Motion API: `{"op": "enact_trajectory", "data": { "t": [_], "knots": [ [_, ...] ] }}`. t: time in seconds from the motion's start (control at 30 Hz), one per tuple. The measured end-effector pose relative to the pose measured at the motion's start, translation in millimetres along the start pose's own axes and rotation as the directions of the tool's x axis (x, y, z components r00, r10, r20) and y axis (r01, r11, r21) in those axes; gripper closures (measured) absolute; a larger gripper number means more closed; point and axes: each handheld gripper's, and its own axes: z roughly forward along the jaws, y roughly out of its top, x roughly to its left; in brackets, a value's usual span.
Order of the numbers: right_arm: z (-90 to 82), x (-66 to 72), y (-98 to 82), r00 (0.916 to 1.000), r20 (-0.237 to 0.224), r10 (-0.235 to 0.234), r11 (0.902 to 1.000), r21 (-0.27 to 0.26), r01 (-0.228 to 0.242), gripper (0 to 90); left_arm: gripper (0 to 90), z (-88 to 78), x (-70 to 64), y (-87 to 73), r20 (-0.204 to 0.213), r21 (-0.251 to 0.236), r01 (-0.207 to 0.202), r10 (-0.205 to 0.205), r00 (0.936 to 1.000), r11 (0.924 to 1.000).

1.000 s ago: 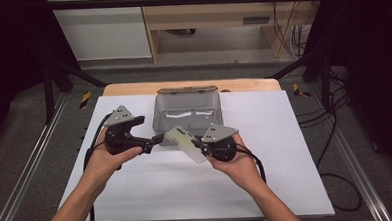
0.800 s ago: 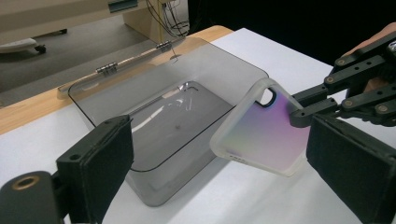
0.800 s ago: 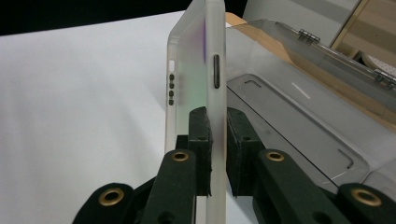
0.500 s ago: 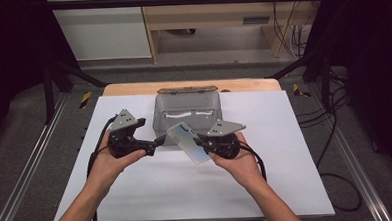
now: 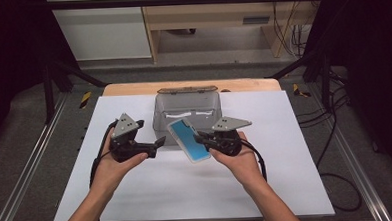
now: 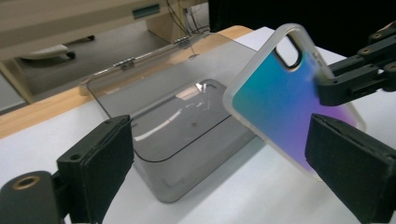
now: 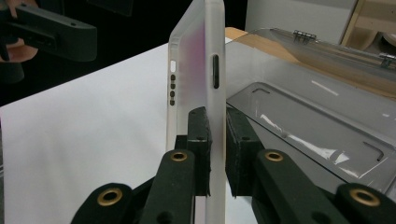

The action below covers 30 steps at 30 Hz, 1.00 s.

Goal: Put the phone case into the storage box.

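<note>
1. The right gripper [image 5: 199,137] pinches a phone case [image 5: 188,140] by one long edge; in the right gripper view its pads [image 7: 201,140] press the thin wall from both sides.
2. The phone case hangs in the air just in front of the clear grey box [image 5: 186,113], tilted, its blue inner face up in the high view.
3. The left gripper [image 5: 158,143] sits just left of the box's front edge, its jaws spread wide with nothing between the pads [image 6: 109,161]; the case stands near the right-hand pad without touching it.
4. Risk: the grip takes only a narrow strip of flexible wall, so the case could twist or slip out if it swings or bumps the box rim.
5. Risk: if the left gripper closes now it could catch a corner and lever the case out of the right gripper's grip.
6. The box's open lid [image 6: 154,70] lies back behind the box; its clear walls make the rim hard to judge.
7. The case's lower end is cut off behind the right-hand jaw in the left gripper view.
</note>
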Motion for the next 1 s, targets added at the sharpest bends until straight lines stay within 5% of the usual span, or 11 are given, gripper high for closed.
{"op": "enact_trajectory", "data": {
  "t": [0.43, 1.0],
  "knots": [
    [-1.5, -2.9, 1.1, 0.9999, 0.008, 0.012, 0.9999, -0.004, -0.012, 81.6, 3.8, -4.3, -1.9, -16.9, -0.089, -0.069, 0.015, -0.021, 0.9958, 0.9975],
    [-0.9, 2.3, 7.8, 0.9951, 0.062, 0.077, 0.9942, -0.079, -0.072, 81.6, 3.7, -12.6, 10.1, -73.7, -0.19, -0.138, 0.037, -0.063, 0.9799, 0.9897]
  ]
}}
